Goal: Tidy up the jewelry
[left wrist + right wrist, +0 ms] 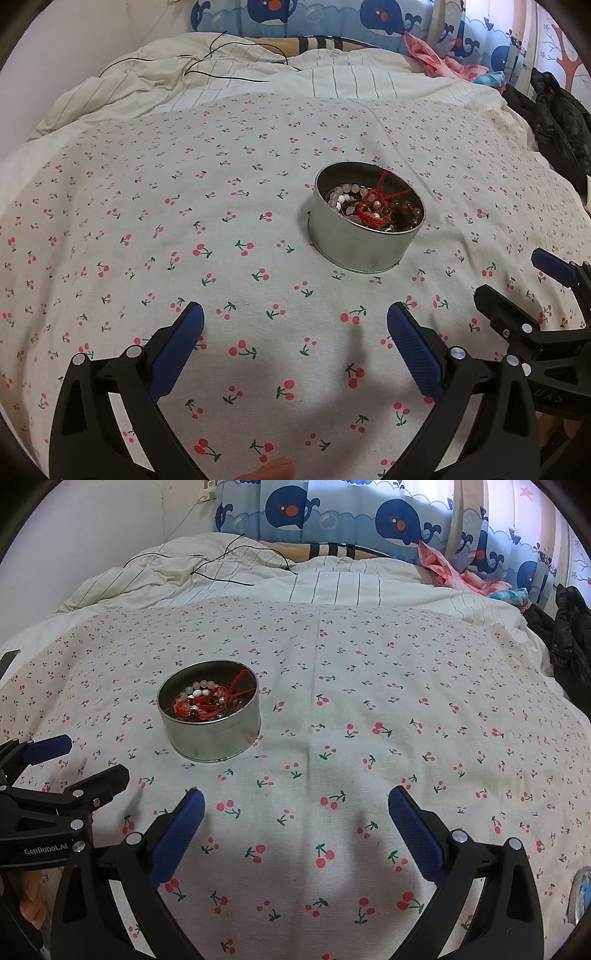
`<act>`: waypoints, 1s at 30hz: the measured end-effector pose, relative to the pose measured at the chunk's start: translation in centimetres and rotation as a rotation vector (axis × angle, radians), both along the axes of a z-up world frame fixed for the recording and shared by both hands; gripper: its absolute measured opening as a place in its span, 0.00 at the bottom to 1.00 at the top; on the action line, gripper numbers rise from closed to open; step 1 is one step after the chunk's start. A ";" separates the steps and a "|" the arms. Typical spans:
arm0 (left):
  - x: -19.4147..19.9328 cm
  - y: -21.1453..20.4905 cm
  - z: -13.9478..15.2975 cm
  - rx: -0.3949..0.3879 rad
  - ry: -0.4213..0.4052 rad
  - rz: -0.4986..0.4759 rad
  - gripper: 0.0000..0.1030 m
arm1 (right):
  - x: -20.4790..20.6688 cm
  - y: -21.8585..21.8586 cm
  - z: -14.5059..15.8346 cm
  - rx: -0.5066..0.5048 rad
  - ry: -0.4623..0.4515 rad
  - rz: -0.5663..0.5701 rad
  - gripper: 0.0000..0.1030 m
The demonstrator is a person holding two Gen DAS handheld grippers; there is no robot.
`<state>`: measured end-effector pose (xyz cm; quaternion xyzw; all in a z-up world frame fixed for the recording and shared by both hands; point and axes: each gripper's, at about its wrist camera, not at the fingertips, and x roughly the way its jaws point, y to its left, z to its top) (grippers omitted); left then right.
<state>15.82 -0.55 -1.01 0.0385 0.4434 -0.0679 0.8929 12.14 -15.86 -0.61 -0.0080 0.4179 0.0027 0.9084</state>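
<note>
cherry-print sheet [221, 221], striped quilt [332, 81], whale-print curtain [332, 513], black jacket [557, 114].

Tins ahead of the fingers: 1 round metal tin [364, 236]
Grippers: 2, left gripper [295, 317], right gripper [296, 801]
Red cord bracelets in the tin: 1 [373, 212]

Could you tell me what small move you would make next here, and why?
Probably bring the right tongs forward and left toward the round tin. Both they and the left tongs are open and empty above the cherry-print sheet, and the beaded bracelets and red cord lie tangled inside the tin.
</note>
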 end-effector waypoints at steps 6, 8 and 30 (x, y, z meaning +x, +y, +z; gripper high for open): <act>0.0 0.0 0.0 0.001 0.000 0.000 0.93 | 0.0 0.0 0.0 0.000 -0.001 -0.001 0.93; 0.0 0.0 0.0 0.002 0.000 0.000 0.93 | 0.0 0.0 0.0 0.000 0.000 -0.001 0.93; -0.1 -0.1 -0.1 0.013 0.000 0.000 0.93 | 0.0 0.1 -0.1 0.000 0.001 0.000 0.93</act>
